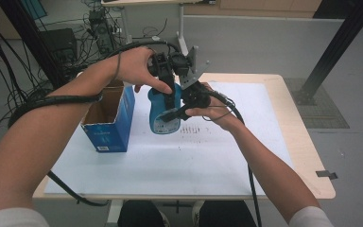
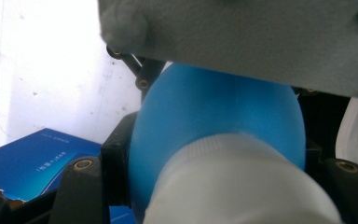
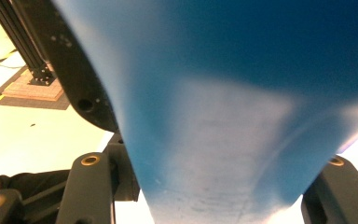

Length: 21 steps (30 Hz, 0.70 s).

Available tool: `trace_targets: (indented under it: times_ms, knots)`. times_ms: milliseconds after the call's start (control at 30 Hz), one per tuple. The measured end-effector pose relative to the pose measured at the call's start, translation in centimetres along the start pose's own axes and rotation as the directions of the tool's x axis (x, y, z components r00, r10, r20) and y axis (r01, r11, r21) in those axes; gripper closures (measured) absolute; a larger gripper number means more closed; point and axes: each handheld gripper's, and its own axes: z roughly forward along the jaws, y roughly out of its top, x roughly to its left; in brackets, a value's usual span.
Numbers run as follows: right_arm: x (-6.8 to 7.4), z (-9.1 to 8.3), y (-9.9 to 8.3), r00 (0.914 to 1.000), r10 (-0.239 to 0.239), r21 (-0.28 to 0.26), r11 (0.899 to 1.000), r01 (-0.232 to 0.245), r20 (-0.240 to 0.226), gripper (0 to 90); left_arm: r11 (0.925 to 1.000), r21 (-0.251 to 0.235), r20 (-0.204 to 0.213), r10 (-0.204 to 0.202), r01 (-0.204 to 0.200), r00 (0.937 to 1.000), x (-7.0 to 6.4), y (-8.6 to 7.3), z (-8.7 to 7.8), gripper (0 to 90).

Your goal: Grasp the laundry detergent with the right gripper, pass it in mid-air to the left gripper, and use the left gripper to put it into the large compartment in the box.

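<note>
The high view is evenly lit by soft overhead light, with only faint shadows beside the open blue cardboard box [image 1: 108, 120] on the white sheet covering the wooden table [image 1: 246, 156]. That view is sharp, with mild bending of straight lines near its edges. The left gripper view is badly out of focus: the blue plastic bottle [image 2: 214, 112] and its white ribbed cap [image 2: 242, 182] sit too close, and the white sheet behind is overexposed. In the right gripper view the bottle's blue body is a smooth blur with a pale glare patch.
</note>
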Motion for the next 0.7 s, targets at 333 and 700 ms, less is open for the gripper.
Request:
trace_targets:
  times_ms: [333, 700]
  knots:
    - [-0.04, -0.06, -0.02, 1.0, 0.0, -0.007, 1.0, 0.0, 0.0, 41.1, 1.0, -0.006, 0.003, -0.003, 0.004, 1.0, 0.09, 0.0, -0.06, 37.3]
    - [-0.04, -0.1, -0.06, 0.9999, 0.009, -0.003, 1.0, -0.009, 0.005, 40.7, 0.9999, -0.007, 0.005, -0.011, 0.011, 0.9999, 0.28, -0.08, -0.05, 37.3]
